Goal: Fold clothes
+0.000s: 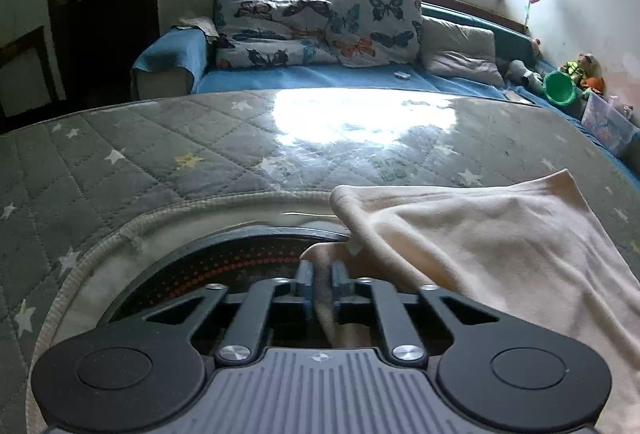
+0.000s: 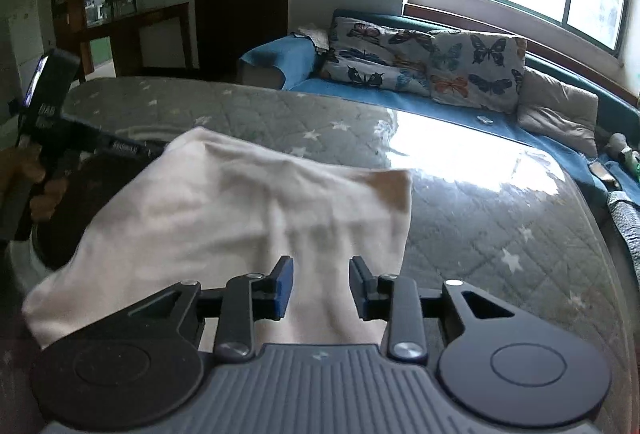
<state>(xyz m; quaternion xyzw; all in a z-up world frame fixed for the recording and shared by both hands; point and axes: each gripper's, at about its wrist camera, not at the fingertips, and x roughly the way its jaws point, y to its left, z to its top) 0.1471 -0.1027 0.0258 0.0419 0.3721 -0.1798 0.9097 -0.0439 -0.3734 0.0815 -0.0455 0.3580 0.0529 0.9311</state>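
Seemingly mid-fold, our left tool pinches the cream garment; our right tool gapes, empty.

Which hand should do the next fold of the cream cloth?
Probably the left. The left gripper is already shut on an edge of the cream cloth, so it can carry that edge over. The right gripper is open above the cloth, pads clear of it, and would need to grab first.
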